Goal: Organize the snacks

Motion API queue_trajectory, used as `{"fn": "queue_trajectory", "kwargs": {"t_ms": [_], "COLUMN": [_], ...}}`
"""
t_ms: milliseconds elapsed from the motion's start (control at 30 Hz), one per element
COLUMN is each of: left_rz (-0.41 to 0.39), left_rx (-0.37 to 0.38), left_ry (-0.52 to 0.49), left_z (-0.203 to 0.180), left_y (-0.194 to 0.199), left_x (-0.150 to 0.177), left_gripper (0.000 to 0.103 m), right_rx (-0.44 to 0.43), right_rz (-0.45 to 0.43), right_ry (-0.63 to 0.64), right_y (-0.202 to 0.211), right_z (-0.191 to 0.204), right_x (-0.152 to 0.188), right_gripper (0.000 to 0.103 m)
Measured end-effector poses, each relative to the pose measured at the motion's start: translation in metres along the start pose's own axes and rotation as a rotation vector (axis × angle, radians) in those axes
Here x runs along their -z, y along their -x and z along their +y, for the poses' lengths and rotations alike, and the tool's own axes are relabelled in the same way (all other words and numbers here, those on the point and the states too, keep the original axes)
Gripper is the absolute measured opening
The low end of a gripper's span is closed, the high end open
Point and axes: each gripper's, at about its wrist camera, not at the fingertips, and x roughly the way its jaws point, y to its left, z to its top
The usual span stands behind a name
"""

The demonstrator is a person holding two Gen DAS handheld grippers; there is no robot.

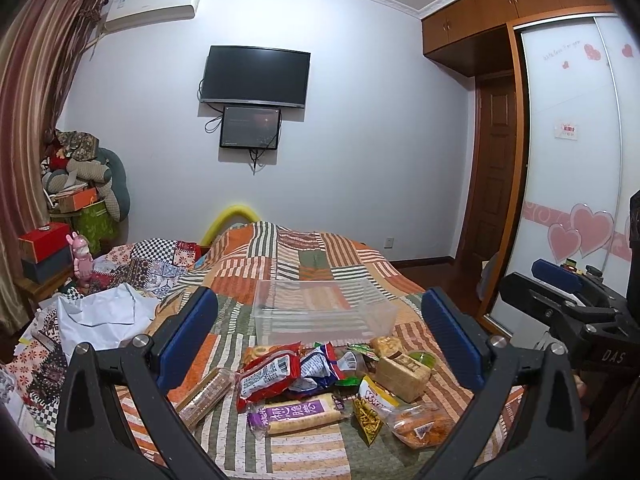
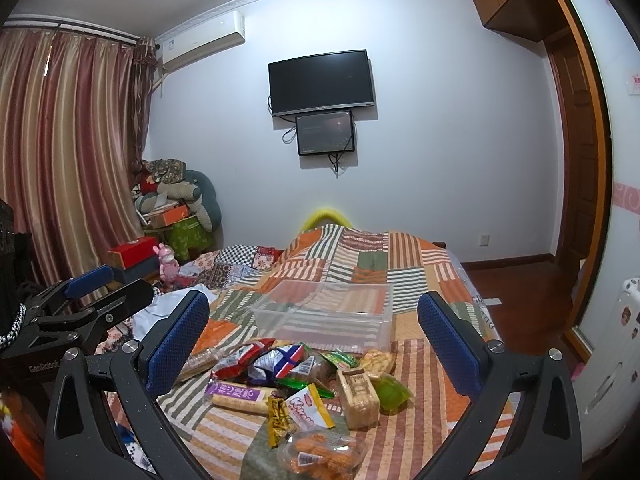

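Observation:
A pile of snack packets lies on the patchwork bedspread (image 1: 328, 248), among them a red packet (image 1: 268, 372), a purple-labelled wafer roll (image 1: 298, 414), a tan cracker block (image 1: 404, 372) and a bag of orange snacks (image 1: 420, 426). Behind the pile stands a clear plastic bin (image 1: 324, 310), with nothing in it that I can see. My left gripper (image 1: 320, 340) hovers open above the pile, holding nothing. My right gripper (image 2: 312, 344) is also open and holds nothing, over the same pile with the red packet (image 2: 244, 358), the cracker block (image 2: 358, 398) and the bin (image 2: 326, 314).
Crumpled white paper (image 1: 100, 312) and patterned cloth lie on the bed's left side. A pink figurine (image 1: 82, 258), boxes and cushions crowd the left corner by the curtain (image 2: 68, 152). A wardrobe (image 1: 572, 160) and wooden floor are to the right.

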Motion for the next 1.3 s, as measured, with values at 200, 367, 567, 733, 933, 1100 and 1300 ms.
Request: {"fn": "queue_trajectory", "kwargs": {"t_ms": [200,367,567,733,933,1100,1300], "left_rz": [-0.002,-0.002,-0.006,-0.007,-0.002,0.003,0.028], "left_rx": [0.003,0.001,0.004,0.004,0.014,0.019,-0.001], "left_ry": [0.000,-0.002,0.005,0.006,0.016,0.018,0.004], "left_z": [0.000,0.001,0.002,0.003,0.003,0.005,0.009], "left_y": [0.001,0.002,0.003,0.004,0.001,-0.001,-0.011], "left_x": [-0.002,-0.002,-0.005,-0.004,-0.002,0.000,0.005], "left_gripper": [0.103,0.103,0.103,0.103,0.103,0.103,0.103], "right_rx": [0.000,-0.003,-0.008,-0.007,-0.010,-0.011,-0.002], "right_rz": [-0.002,-0.008,-0.011,-0.009,-0.008,0.001,0.030], "right_ry": [0.001,0.003,0.004,-0.001,-0.002,0.001,-0.012], "right_y": [0.001,0.002,0.003,0.002,0.000,-0.003,-0.014], "right_z": [0.001,0.002,0.004,0.004,0.004,0.006,0.001], "right_x": [0.001,0.001,0.001,0.003,0.004,0.008,0.014], "right_gripper": [0.103,0.103,0.103,0.103,0.103,0.103,0.103]}}
